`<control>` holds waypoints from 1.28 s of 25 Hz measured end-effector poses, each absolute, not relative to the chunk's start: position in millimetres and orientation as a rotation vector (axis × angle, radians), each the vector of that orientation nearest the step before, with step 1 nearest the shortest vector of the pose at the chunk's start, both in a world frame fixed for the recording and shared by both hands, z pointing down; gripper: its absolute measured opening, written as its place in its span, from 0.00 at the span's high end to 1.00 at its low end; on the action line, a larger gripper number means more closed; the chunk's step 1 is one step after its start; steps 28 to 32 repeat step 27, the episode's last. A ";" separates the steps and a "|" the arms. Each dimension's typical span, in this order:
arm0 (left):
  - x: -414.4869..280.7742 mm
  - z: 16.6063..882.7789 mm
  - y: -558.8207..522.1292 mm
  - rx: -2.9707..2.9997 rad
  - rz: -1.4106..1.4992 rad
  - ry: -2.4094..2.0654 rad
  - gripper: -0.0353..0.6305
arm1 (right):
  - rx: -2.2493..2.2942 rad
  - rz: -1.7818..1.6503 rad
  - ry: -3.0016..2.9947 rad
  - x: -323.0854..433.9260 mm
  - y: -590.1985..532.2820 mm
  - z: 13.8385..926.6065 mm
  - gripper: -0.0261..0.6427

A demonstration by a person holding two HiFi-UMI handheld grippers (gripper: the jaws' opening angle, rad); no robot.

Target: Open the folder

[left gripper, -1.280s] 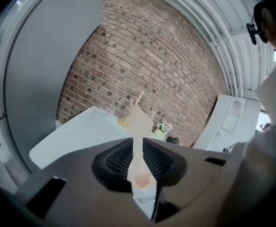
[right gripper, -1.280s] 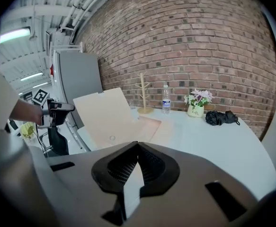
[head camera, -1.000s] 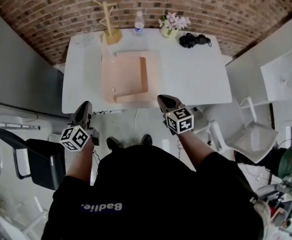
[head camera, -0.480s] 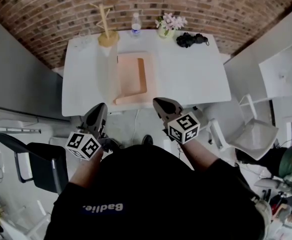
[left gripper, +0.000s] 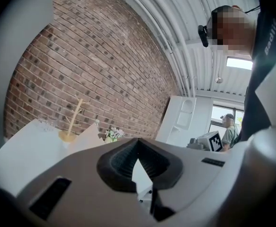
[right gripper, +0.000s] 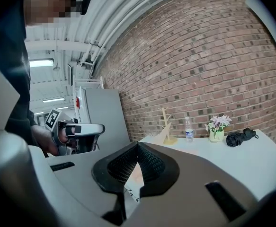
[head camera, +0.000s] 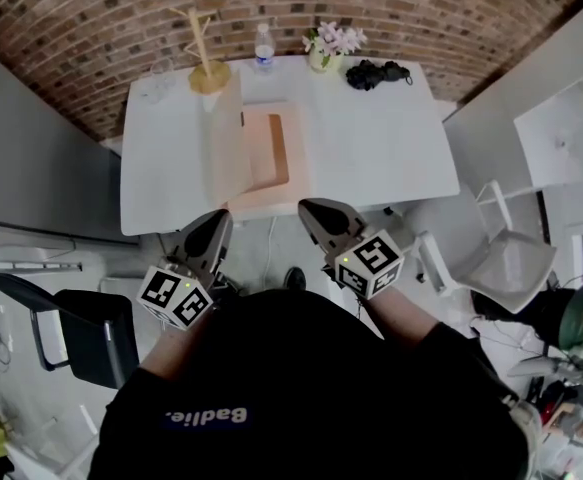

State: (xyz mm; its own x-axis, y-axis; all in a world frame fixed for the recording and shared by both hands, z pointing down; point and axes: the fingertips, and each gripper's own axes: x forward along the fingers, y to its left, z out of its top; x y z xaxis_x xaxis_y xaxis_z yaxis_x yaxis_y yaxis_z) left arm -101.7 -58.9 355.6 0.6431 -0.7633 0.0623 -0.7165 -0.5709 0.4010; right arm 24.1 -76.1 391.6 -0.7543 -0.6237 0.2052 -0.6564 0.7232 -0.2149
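Observation:
The peach folder (head camera: 271, 153) lies on the white table (head camera: 371, 148), and its pale front cover (head camera: 227, 138) stands up from its left side. Both grippers hang off the table's near edge, close to my body, touching neither the folder nor the table. My left gripper (head camera: 221, 220) is shut with nothing in it, and the left gripper view shows its tips (left gripper: 138, 141) meeting. My right gripper (head camera: 310, 209) is also shut and empty (right gripper: 138, 144). The folder cover (left gripper: 88, 135) peeks above the left jaws.
Along the table's far edge stand a wooden branch stand (head camera: 207, 56), a water bottle (head camera: 262, 47), a vase of flowers (head camera: 331, 48) and a black bundle (head camera: 375, 74). A white chair (head camera: 496, 263) sits at the right and a black chair (head camera: 81, 333) at the left.
Both grippers have risen and drawn back toward my body, and the left one has shifted right. The folder cover, spread flat at the left a second ago, now stands upright.

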 end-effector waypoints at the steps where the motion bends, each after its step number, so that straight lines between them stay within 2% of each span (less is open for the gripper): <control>1: -100.0 354.1 -58.5 2.478 -0.162 -1.167 0.94 | 1.040 0.419 -2.809 22.6 -74.7 389.9 0.92; 32: -92.3 354.8 -56.9 2.497 -0.149 -1.152 0.94 | 1.026 0.439 -2.839 19.1 -72.2 377.3 0.92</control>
